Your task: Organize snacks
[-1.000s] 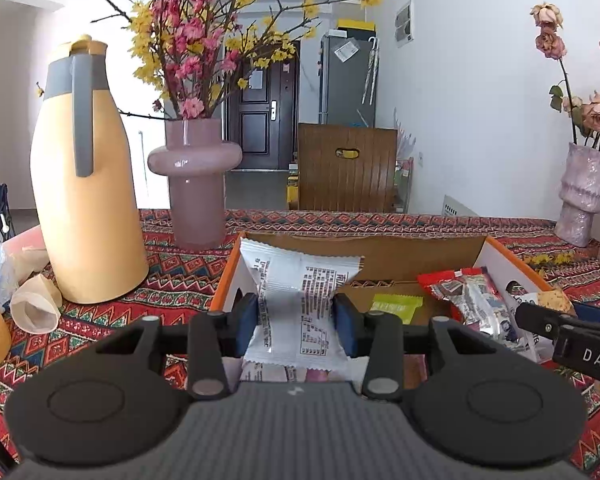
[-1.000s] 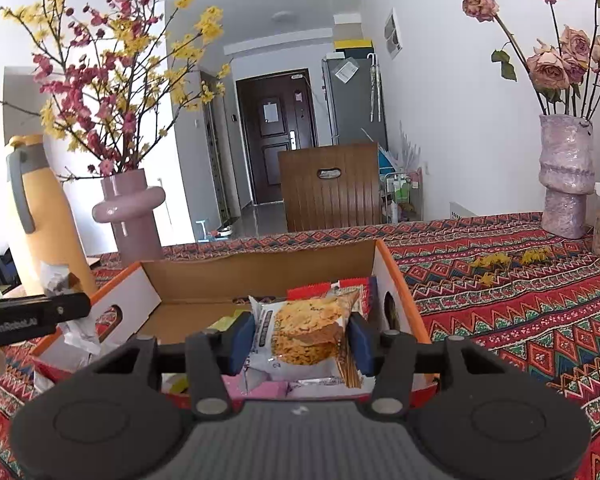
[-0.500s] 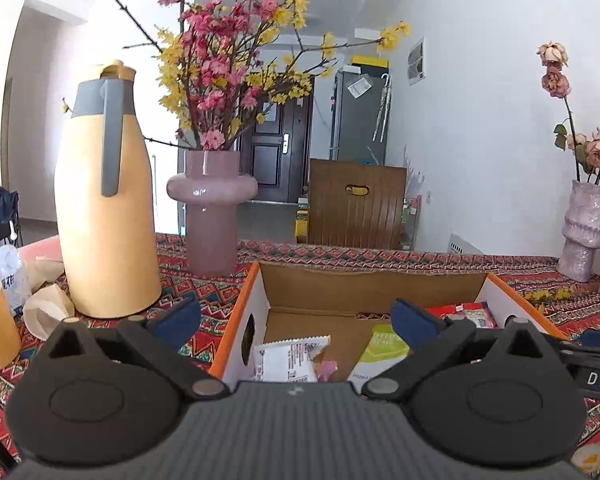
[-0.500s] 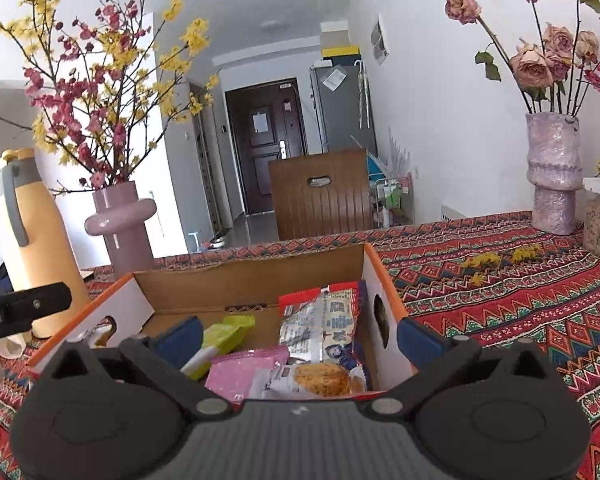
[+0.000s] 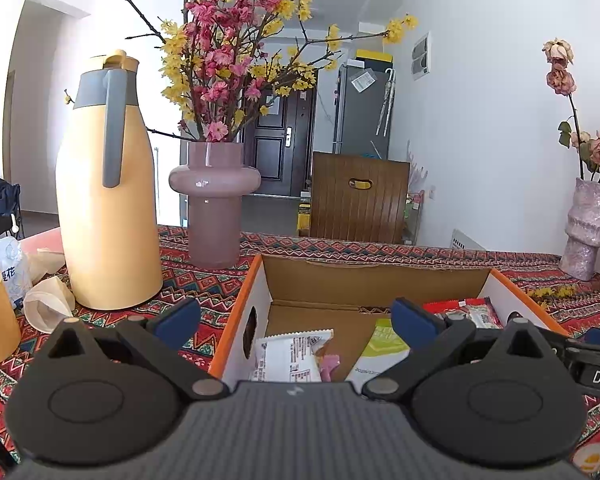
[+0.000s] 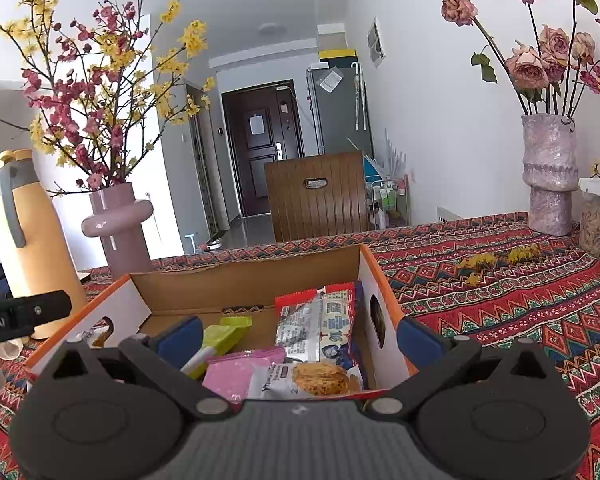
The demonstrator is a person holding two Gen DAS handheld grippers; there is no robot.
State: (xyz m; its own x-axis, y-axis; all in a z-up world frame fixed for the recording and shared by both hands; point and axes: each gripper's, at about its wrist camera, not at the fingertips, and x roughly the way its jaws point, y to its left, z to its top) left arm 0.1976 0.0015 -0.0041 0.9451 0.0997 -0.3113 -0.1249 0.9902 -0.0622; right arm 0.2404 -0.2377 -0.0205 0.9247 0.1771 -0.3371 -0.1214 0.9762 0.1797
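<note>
**Both hand-held grippers wide over the snack box**

We hold the left hand-held gripper (image 5: 296, 322) with its blue pads spread wide and nothing between them. It sits at the near edge of the box (image 5: 236, 320). Through the gap, at 12 o'clock, we see the white packet (image 5: 290, 354) lying on the cardboard floor by the box's left wall. A scrap of pink wrapper (image 5: 329, 362) touches its right end. At 1 o'clock lies the green packet (image 5: 382, 350), partly behind the right pad. At 2 o'clock the red packet (image 5: 466, 312) leans near the right wall.

We hold the right hand-held gripper (image 6: 298, 340) just as wide, also with nothing in it, at the box (image 6: 252, 276) front. Between its pads, at 12 o'clock, the cookie packet (image 6: 312, 378) lies against the front wall, touching the pink packet (image 6: 236, 372) on its left. Behind them the red packet (image 6: 320, 324) stands tilted against the right wall. The green packet (image 6: 220, 338) lies at 11 o'clock.

The box rests on the patterned surface (image 6: 500, 304). At 10 o'clock in the left view stand the flask (image 5: 104, 200) and the pink vase (image 5: 215, 204), well apart from the box.
</note>
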